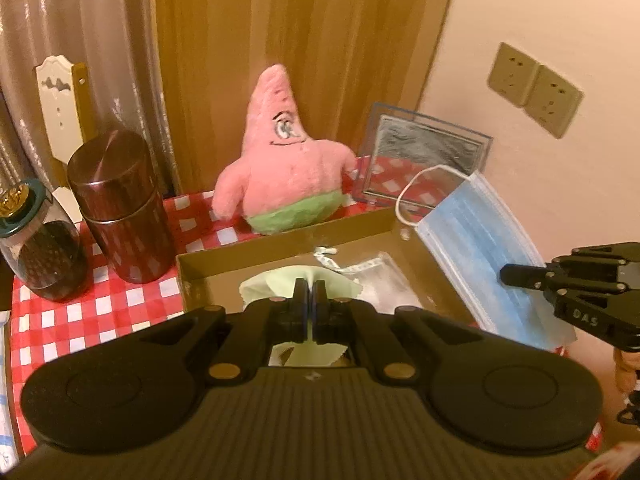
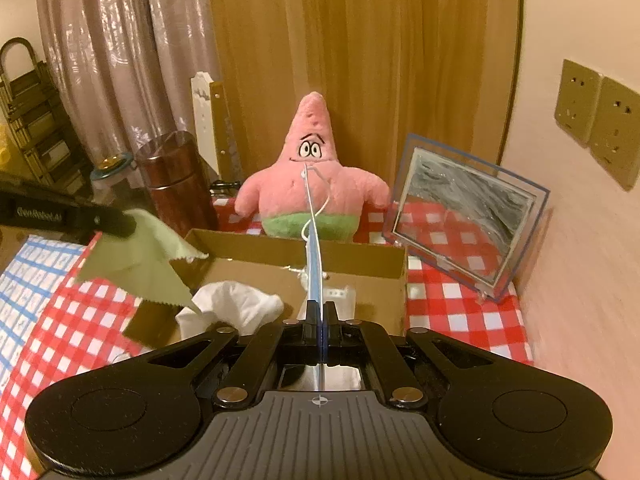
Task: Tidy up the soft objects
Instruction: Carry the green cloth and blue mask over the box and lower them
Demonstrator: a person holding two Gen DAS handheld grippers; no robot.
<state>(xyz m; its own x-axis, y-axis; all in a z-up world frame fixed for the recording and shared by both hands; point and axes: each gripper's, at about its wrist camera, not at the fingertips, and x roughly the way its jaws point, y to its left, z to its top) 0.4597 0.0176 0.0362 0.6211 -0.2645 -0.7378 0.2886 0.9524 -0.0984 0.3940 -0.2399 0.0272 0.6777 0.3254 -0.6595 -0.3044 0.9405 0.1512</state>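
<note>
My left gripper [image 1: 310, 286] is shut on a pale green cloth [image 1: 272, 280], which hangs over the left part of an open brown cardboard box [image 1: 280, 238]. In the right wrist view the same left gripper [image 2: 128, 226] holds the green cloth [image 2: 140, 256] above the box's left corner. My right gripper [image 2: 320, 308] is shut on a blue face mask [image 2: 314, 272], seen edge-on over the box [image 2: 296, 248]. From the left wrist view, the mask [image 1: 480, 248] hangs at the box's right side from the right gripper [image 1: 506, 274]. A white cloth [image 2: 232, 304] and a clear bag [image 1: 380, 280] lie inside.
A pink starfish plush [image 1: 280, 160] stands behind the box on the red checked tablecloth [image 1: 100, 312]. A brown canister [image 1: 120, 208] and a glass jar [image 1: 44, 248] stand to the left. A clear picture frame [image 1: 424, 156] leans at the back right, by the wall with sockets [image 1: 536, 88].
</note>
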